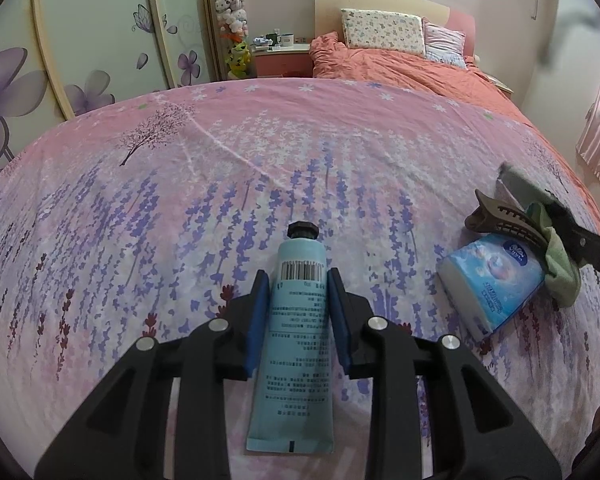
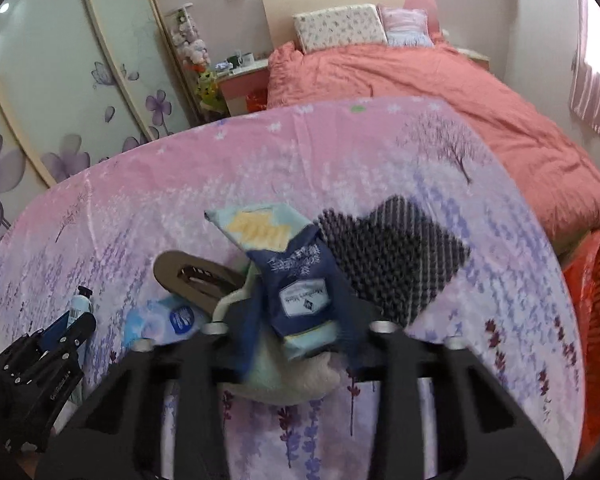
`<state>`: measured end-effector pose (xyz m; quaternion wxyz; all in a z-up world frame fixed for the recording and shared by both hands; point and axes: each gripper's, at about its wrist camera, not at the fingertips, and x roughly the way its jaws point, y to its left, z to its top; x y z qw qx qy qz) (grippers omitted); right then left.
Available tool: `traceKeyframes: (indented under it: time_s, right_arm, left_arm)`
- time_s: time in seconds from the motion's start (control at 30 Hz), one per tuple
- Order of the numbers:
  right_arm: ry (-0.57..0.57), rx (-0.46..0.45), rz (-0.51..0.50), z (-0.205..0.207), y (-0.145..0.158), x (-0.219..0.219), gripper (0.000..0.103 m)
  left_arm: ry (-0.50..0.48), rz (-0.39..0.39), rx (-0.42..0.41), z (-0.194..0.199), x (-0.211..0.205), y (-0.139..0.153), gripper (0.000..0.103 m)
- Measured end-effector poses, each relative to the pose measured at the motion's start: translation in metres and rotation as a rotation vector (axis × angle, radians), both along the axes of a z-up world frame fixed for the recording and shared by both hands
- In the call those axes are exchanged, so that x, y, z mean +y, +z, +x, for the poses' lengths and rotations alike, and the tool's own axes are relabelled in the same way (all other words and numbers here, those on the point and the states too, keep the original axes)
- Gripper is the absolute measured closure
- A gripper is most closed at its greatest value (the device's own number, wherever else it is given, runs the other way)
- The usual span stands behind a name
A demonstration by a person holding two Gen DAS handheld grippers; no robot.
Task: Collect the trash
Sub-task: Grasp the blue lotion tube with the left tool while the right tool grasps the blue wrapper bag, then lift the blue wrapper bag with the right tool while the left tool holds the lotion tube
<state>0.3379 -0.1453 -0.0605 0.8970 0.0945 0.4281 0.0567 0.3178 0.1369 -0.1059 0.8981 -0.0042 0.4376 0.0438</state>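
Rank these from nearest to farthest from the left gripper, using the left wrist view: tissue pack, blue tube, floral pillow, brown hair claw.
1. Blue tube, between the left gripper's fingers.
2. Tissue pack, right, on the sheet.
3. Brown hair claw, just beyond the pack.
4. Floral pillow, far, at the headboard.
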Motion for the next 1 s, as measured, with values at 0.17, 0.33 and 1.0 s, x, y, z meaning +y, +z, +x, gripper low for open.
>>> traceKeyframes:
  time_s: [0.17,0.33,1.0]
  right_arm:
    - [-0.034,-0.036,0.075,-0.019,0.01,-0.02,0.093]
    - [-0.074,-0.065,0.109,-0.044,0.022,-0.047,0.094]
    - [-0.102,-0.008,0.071,-0.068,-0.007,-0.078,0.068]
  left_arm:
    - [0.0,0.001,0.0,0.001,0.002,0.0,0.072]
    - [0.001,0.0,0.0,0.0,0.002,-0.001,0.072]
    - [0.004,0.01,0.001,0.002,0.004,0.0,0.072]
